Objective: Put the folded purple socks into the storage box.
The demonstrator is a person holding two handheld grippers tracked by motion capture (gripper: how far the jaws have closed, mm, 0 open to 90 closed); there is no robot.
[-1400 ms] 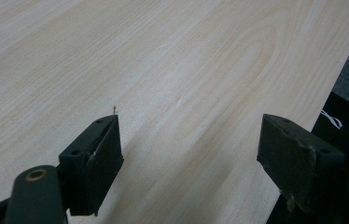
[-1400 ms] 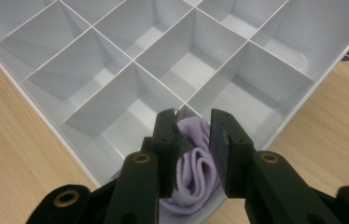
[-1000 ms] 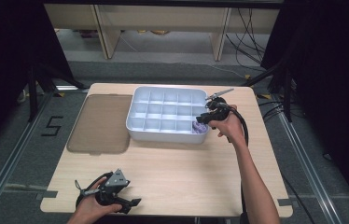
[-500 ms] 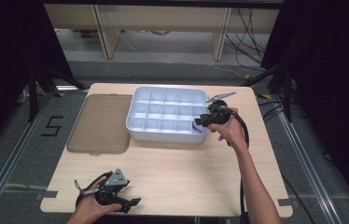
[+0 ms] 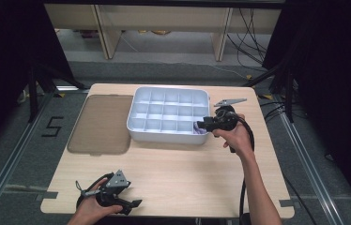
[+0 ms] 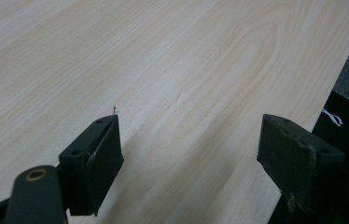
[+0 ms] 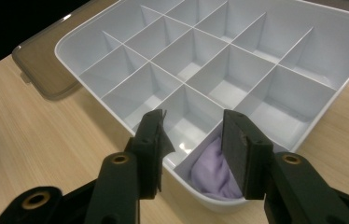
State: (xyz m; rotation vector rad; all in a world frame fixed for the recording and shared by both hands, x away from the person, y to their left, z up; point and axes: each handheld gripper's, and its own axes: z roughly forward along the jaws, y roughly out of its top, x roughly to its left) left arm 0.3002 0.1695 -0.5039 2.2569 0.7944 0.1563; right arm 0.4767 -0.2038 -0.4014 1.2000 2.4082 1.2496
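White divided tray (image 5: pixel 166 101) on wooden table (image 5: pixel 183 168); lilac cloth (image 7: pixel 212 172) sits in its near-right corner compartment. Right gripper (image 7: pixel 192 140) hovers above it, jaws apart, holding nothing. Left gripper (image 6: pixel 186 154) wide open, empty, over bare tabletop.

- In the right gripper view, the right-hand jaw covers part of the lilac cloth (image 7: pixel 211 173) in the nearest compartment of the white tray (image 7: pixel 336 100).
- The brown lid (image 7: pixel 42 70) is cut off at the frame's upper left.
- In the left gripper view, the bench (image 6: pixel 163 70) runs off every edge.
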